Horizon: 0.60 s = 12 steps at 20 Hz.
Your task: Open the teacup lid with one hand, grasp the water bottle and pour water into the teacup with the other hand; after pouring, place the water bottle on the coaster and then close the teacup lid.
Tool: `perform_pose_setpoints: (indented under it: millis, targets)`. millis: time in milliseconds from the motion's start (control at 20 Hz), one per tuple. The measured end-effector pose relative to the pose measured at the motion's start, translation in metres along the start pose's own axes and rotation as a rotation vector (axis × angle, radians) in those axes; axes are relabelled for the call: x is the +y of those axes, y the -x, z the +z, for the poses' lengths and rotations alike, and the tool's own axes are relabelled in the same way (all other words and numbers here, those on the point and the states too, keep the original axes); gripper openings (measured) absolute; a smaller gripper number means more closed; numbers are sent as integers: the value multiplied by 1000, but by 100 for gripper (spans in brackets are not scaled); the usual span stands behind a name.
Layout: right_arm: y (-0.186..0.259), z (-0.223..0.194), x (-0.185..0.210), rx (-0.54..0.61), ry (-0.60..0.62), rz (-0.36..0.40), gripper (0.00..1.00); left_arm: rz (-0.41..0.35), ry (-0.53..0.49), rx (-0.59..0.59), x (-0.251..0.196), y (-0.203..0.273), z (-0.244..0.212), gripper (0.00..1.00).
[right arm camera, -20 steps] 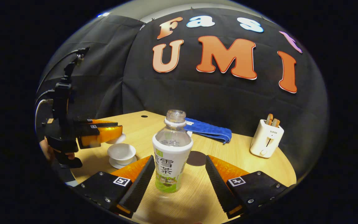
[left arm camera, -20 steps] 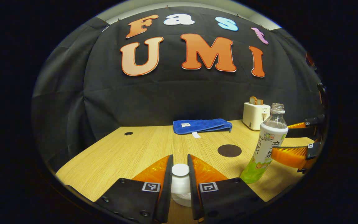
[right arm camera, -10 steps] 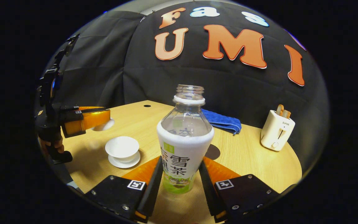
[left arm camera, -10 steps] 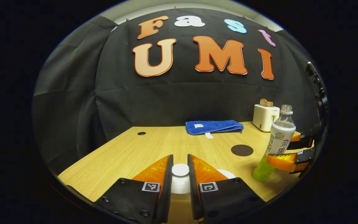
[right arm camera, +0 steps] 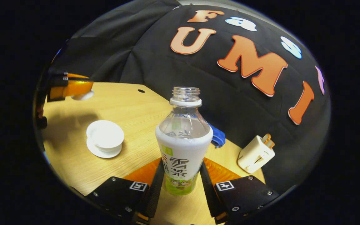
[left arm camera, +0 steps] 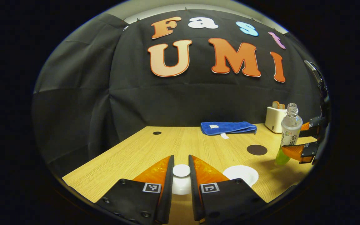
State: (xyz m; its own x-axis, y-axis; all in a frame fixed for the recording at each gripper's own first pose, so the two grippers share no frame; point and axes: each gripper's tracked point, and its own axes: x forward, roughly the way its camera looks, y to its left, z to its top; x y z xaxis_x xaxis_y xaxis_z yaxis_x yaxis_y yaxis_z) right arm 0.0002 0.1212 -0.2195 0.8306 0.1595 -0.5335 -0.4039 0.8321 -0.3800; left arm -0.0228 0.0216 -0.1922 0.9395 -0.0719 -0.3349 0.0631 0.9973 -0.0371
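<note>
My left gripper [left arm camera: 181,175] is shut on the white teacup lid [left arm camera: 181,171], held above the table. The open white teacup [right arm camera: 105,136] sits on its saucer; in the left gripper view the teacup [left arm camera: 241,174] lies just right of my fingers. My right gripper [right arm camera: 181,179] is shut on the uncapped water bottle [right arm camera: 183,147], lifted off the table and tilting with the view. In the left gripper view the bottle [left arm camera: 287,135] hangs at the far right in orange fingers [left arm camera: 292,152]. The round dark coaster [left arm camera: 257,150] lies on the table between cup and bottle.
A folded blue towel [left arm camera: 228,127] lies at the table's back edge. A white toaster [right arm camera: 256,153] with toast stands at the back right. A small hole [left arm camera: 157,133] marks the wooden tabletop [left arm camera: 142,153] at the far left.
The right gripper closed on the bottle and lifted it, tilting. The left gripper carried the lid up and left, away from the cup, uncovering it.
</note>
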Motion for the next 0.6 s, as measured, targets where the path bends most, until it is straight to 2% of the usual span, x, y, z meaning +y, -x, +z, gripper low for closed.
perform_pose_setpoints:
  millis: [100, 150, 250, 400, 600]
  targets:
    - [-5, 5, -3, 0, 79, -34, 64, 23, 0, 5, 12, 1, -6, 31]
    - [-8, 8, -4, -4, 116, -51, 67, 28, 0, 8, 16, 2, -8, 31]
    - [-11, 11, -4, -6, 207, -91, 64, 39, -4, 17, 23, 3, -14, 32]
    - [-10, 14, -7, -9, 399, -163, 63, 47, -7, 23, 33, 6, -19, 31]
    - [-17, 17, 6, -32, 621, -197, 63, 49, -1, 25, 39, 6, -25, 32]
